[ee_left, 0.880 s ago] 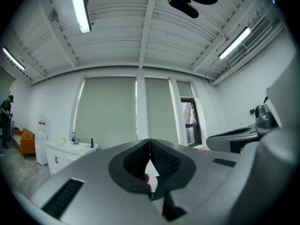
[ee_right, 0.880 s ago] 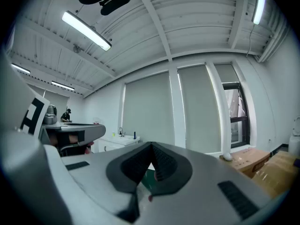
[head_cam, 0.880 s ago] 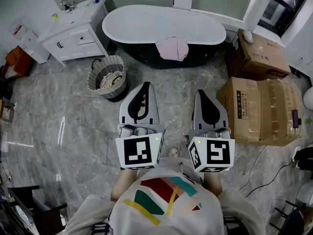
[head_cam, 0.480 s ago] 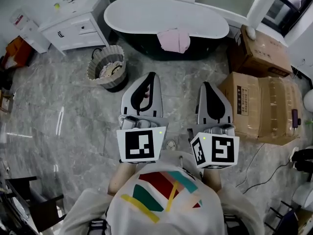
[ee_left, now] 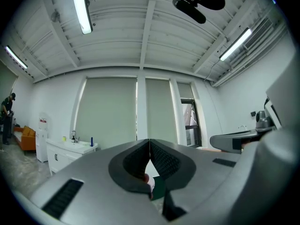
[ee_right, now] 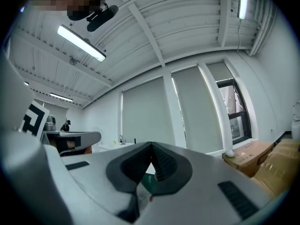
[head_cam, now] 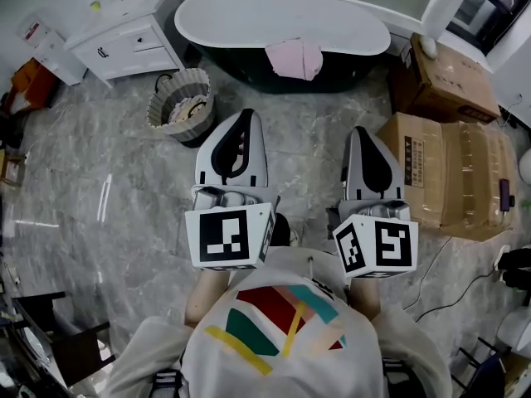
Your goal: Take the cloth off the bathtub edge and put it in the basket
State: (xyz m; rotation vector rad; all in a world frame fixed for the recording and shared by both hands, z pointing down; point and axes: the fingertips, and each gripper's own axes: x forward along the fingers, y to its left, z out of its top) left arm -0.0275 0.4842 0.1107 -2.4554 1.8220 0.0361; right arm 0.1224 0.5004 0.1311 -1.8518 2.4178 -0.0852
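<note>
At the far left, the white drawer-fronted vanity counter (head_cam: 124, 33) is standing against the wall. Right of it, the round grey ribbed woven basket (head_cam: 163, 121), with pale crumpled fabric inside, is sitting on the glossy, veined grey marble floor (head_cam: 83, 181). The left gripper (head_cam: 247, 117) is pointing level toward the tub, its ridged black pads pressed together on nothing. The soft pink cloth (head_cam: 294, 59) is hanging where it hung before, draped over the near edge of the smooth oval white bathtub (head_cam: 249, 15) with its dark outer wall. The right gripper (head_cam: 362, 131), likewise fully closed and empty, is standing wider apart from the left one than earlier. Brown cardboard boxes (head_cam: 452, 181) are lying at the right.
</note>
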